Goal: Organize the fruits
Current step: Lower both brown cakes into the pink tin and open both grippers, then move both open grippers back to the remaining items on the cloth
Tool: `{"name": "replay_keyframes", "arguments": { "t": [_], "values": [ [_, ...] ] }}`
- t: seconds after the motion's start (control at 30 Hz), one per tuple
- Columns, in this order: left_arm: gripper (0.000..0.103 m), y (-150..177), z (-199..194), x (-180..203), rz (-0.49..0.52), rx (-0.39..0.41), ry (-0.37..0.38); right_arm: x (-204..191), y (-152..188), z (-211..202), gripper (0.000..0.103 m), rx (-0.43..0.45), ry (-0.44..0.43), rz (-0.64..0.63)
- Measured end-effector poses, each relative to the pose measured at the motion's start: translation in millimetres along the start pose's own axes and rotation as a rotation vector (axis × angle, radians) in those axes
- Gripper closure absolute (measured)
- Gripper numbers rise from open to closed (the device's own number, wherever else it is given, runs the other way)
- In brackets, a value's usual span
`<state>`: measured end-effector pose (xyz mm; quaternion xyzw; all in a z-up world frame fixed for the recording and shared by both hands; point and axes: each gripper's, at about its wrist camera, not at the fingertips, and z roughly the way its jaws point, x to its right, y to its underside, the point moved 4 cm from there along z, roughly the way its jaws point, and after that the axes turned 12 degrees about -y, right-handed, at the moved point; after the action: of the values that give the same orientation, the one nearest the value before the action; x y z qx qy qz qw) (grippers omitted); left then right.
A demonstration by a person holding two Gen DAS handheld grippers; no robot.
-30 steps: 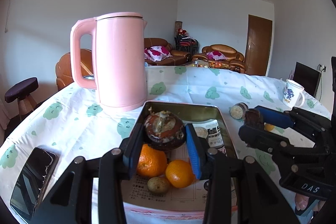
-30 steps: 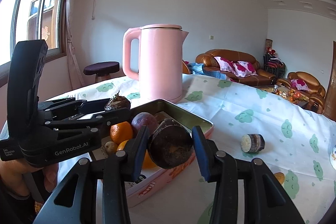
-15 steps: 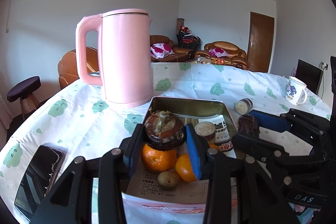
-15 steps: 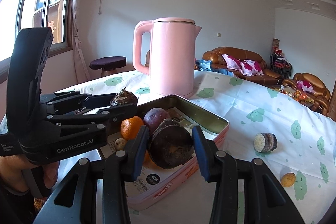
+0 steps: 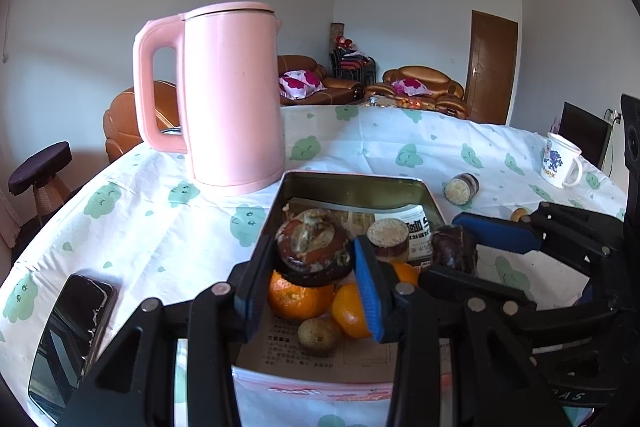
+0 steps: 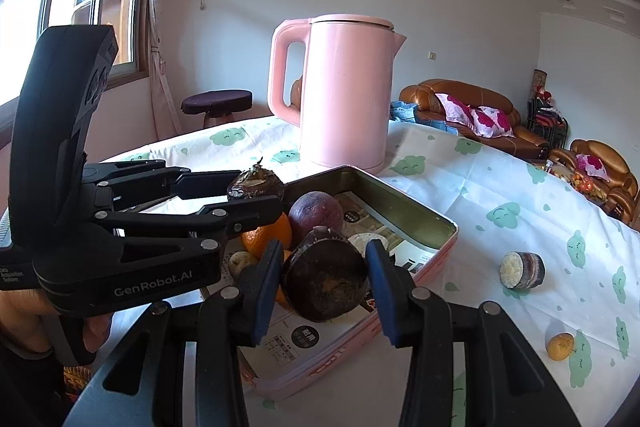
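My left gripper (image 5: 312, 279) is shut on a round brown fruit with a flaky top (image 5: 314, 253) and holds it above the near half of the open tin tray (image 5: 352, 185). Under it lie two oranges (image 5: 298, 297) and a small brown fruit (image 5: 318, 335). My right gripper (image 6: 324, 279) is shut on a dark brown cut chunk (image 6: 326, 277) over the tray's right rim (image 6: 416, 205). A purple round fruit (image 6: 316, 213) and a pale-faced cut piece (image 5: 388, 237) also lie in the tray. The left gripper (image 6: 256, 187) shows in the right wrist view.
A tall pink kettle (image 5: 230, 99) stands just behind the tray. On the cloud-print cloth to the right lie another cut piece (image 6: 522, 269) and a small yellow fruit (image 6: 560, 346). A white mug (image 5: 558, 161) stands far right, a dark phone (image 5: 68, 339) near left.
The right gripper has edged left with its dark chunk, from beside the tray to over its right rim. The left gripper has kept its place and its grip.
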<state>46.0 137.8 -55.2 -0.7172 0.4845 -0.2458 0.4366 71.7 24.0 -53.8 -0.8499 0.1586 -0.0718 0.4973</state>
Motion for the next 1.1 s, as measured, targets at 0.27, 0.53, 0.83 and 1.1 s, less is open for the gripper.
{"name": "replay_keyframes", "arguments": {
  "t": [0.27,0.53,0.83,1.1],
  "values": [
    [0.060,1,-1,0,0.012,0.002,-0.012,-3,2,5,0.058,-0.034,-0.028,-0.005],
    [0.029,0,-9,-11,-0.032,0.033,-0.054,6,2,1,0.039,-0.005,-0.027,0.038],
    [0.008,-18,-34,19,-0.041,0.104,0.029,35,8,-45,0.038,-0.017,0.118,-0.001],
    [0.003,-36,-37,89,0.040,0.113,0.125,126,27,-92,0.038,-0.038,0.319,0.167]
  ]
}}
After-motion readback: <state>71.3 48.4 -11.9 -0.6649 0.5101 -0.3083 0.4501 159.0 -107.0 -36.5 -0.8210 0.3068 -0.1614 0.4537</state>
